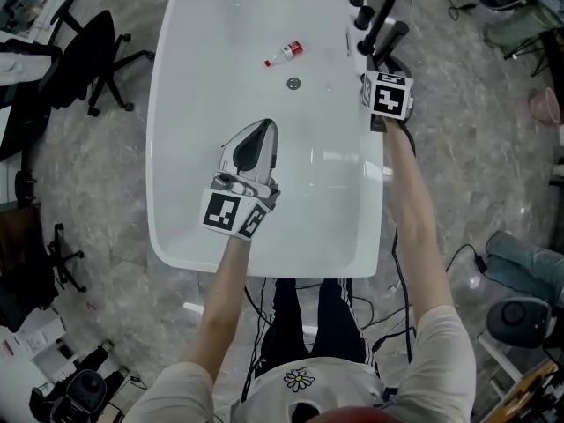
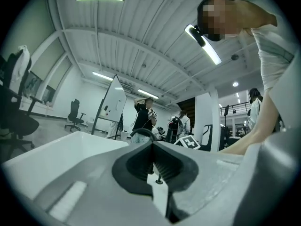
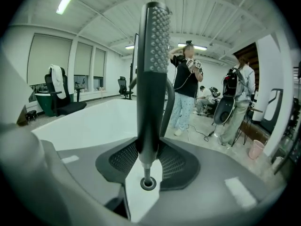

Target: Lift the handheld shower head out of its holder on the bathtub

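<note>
The black stick-shaped shower head [image 3: 151, 74] stands upright between the jaws of my right gripper [image 3: 146, 157], which is shut on its lower handle. Below the handle a short ribbed piece of hose runs into the round holder ring [image 3: 147, 183] in the white tub rim. In the head view my right gripper [image 1: 381, 64] is at the tub's right rim, just below the black faucet [image 1: 371, 11]. My left gripper [image 1: 262, 132] hovers over the inside of the bathtub [image 1: 176, 130]. Its jaws are shut with nothing between them, which the left gripper [image 2: 151, 145] view also shows.
A small bottle with a red cap [image 1: 284, 54] lies in the tub near the drain [image 1: 293, 83]. Office chairs [image 1: 92, 55] stand to the left on the marble floor. Several people [image 3: 186, 84] stand beyond the tub. Cables lie on the floor near my feet.
</note>
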A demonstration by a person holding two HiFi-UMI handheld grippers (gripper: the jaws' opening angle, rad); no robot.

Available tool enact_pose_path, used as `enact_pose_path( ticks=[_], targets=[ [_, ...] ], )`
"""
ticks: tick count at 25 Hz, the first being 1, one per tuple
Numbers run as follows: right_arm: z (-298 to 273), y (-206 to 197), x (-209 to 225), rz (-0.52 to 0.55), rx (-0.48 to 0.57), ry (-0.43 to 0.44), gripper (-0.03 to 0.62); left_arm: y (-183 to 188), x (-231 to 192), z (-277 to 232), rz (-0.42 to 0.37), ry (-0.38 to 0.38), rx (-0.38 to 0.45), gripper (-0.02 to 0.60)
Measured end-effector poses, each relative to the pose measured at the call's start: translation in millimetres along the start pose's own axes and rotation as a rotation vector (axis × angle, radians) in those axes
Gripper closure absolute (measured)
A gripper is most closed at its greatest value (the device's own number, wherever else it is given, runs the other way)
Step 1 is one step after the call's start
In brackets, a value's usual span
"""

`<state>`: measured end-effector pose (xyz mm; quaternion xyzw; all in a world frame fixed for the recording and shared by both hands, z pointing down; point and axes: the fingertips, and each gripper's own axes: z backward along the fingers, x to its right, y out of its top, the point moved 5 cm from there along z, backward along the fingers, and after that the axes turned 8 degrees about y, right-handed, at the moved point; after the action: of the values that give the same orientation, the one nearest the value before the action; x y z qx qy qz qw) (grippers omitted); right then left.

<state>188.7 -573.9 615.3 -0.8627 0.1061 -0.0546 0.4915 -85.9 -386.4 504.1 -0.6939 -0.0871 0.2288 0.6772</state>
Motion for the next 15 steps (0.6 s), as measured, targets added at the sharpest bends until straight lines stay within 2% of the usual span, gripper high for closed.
enact_pose_path(
  ticks=[8,11,13,15],
  targets=[
    [118.3,141.1,-50.6,0.017,0.223,-0.005,0.442,123.5,11.0,11.1,0.051,0.006,0.138,0.581],
    [174.8,190.4,-64.5,0.018,0.300,0.032,0.442,179.6,31.8,26.2,-0.042,0.005,0.153,0.581],
    [213.7,220.0,-72.7,0.018,0.349,0.054,0.442,207.7,45.3,43.7,-0.108,0.034,0.141,0.581],
    [253.0,243.8,-80.9,0.020,0.398,0.063,0.442,226.7,53.7,59.4,-0.120,0.054,0.159,0.581]
  ],
)
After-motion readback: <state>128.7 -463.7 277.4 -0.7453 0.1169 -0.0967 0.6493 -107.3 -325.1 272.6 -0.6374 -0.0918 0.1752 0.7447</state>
